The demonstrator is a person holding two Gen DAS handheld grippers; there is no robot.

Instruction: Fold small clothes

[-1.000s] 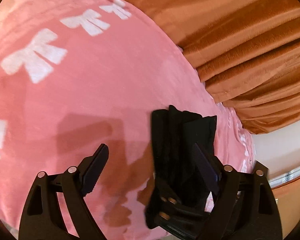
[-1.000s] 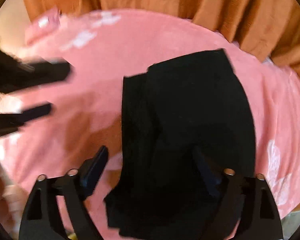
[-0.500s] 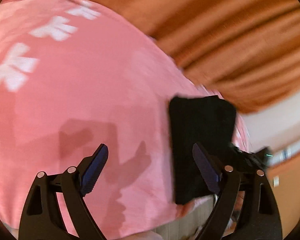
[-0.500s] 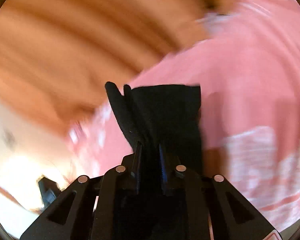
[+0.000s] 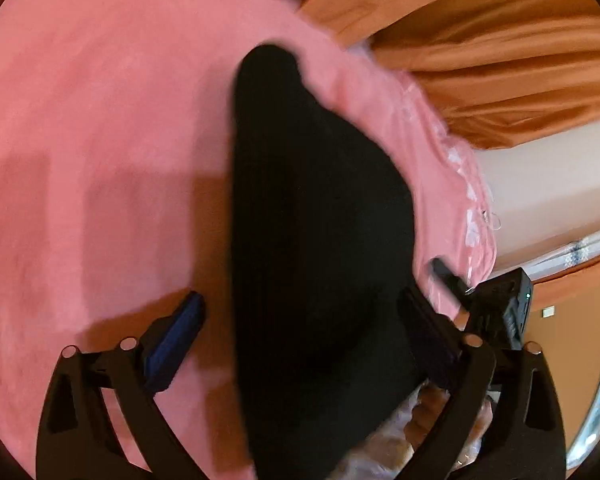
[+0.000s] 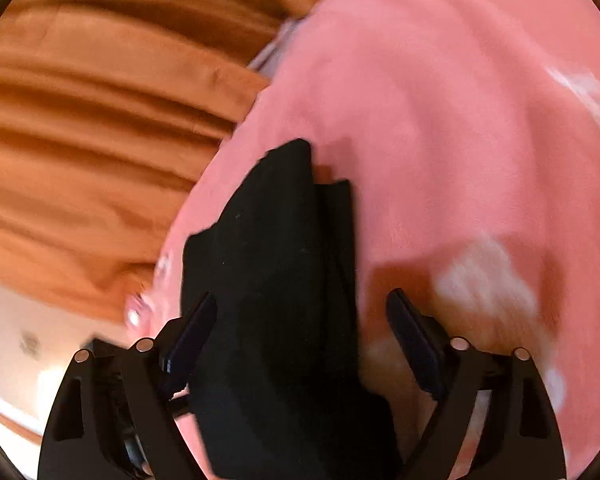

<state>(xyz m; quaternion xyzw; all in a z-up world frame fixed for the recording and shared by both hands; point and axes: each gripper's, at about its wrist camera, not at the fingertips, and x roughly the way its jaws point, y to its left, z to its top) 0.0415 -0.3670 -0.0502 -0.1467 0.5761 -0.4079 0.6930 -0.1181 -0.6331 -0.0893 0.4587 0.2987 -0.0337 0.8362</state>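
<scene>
On a pink blanket [image 5: 100, 140] by orange curtains [image 5: 500, 40], a black garment [image 5: 320, 240] lies limp and light between the opening, unclamped left claw [image 5: 304, 312] and right claw [image 6: 302, 312]; soft cloth likely grips best pinched at a corner or folded edge.

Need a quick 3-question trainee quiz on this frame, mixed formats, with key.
1. True or false: the black garment lies on the pink blanket.
2. In the right wrist view, what hangs behind the blanket's edge? A) orange curtain B) white blinds C) green towel
3. Fill in: in both wrist views, the garment sits ___ the two fingers of the left tool and of the right tool.

Key: 1 true; 2 A, orange curtain; 3 between, not pinched, both tools' jaws opening.
</scene>
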